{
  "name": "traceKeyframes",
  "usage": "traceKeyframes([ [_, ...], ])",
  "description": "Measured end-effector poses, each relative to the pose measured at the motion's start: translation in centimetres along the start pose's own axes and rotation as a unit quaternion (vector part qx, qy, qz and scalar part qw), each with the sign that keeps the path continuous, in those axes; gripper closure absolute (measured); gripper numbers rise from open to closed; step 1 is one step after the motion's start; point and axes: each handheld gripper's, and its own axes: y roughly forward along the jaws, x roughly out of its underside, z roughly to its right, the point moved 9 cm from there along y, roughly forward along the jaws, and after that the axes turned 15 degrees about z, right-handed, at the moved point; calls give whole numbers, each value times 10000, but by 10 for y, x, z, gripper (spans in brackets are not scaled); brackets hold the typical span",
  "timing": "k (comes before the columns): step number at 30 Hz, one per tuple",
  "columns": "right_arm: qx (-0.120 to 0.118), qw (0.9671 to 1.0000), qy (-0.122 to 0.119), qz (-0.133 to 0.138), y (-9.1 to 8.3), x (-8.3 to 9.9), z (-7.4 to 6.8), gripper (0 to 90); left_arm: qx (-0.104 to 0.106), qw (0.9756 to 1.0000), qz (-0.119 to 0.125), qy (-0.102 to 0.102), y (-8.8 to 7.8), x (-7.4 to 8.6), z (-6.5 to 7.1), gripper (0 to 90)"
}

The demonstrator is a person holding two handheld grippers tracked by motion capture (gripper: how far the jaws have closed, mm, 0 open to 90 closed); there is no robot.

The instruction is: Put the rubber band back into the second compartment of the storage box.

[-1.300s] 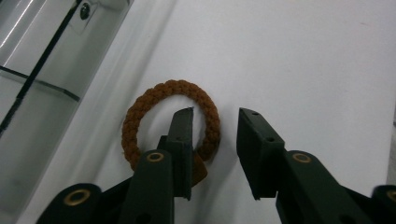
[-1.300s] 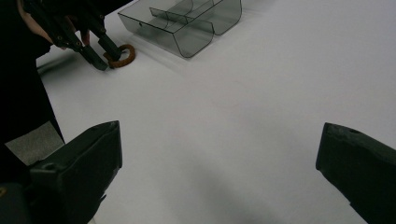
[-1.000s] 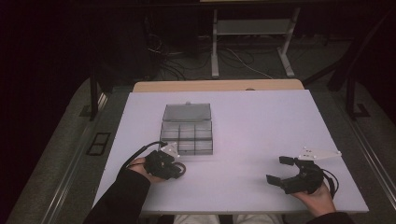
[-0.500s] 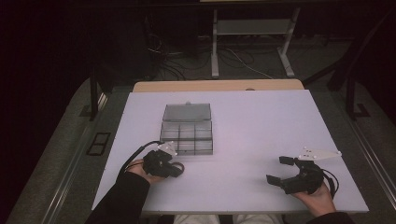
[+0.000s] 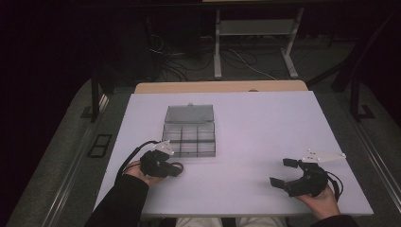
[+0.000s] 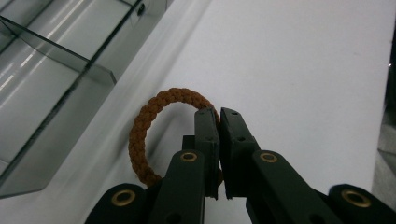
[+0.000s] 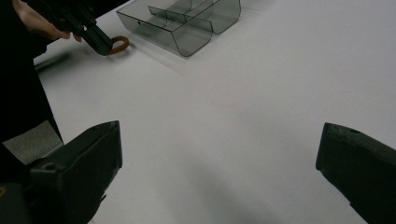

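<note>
A brown braided ring [image 6: 140,135] lies on the white table [image 5: 265,127], just in front of a clear grey compartment box [image 5: 189,137]. My left gripper [image 6: 219,116] is shut on the ring's right side; its jaws are pressed together with the cord between them. From above, the left gripper [image 5: 175,170] sits at the box's front left corner. The right gripper view shows the ring [image 7: 120,45] at the left gripper's tip, beside the box [image 7: 187,23]. My right gripper [image 5: 282,172] rests near the front right of the table, open with nothing between its jaws.
The box's lid [image 5: 189,113] is folded back flat behind its compartments, which look empty. Beyond the table's far edge are a wooden strip [image 5: 222,87], cables and a desk frame [image 5: 255,28] on the floor.
My left gripper has shifted slightly left, toward the person, with the ring in it. The right gripper has stayed in place.
</note>
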Motion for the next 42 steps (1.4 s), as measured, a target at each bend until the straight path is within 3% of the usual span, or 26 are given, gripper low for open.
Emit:
traceKeyframes([
  [22, 3, 10000, -27, -25, 1, 1, 0, 0, 105, 9993, 194, 290, -12, -33, 10, 852],
  [42, 0, 10000, -41, -9, 1, 0, 1, 0, 24, 9984, 285, 486, -25, -65, 2, 851],
])
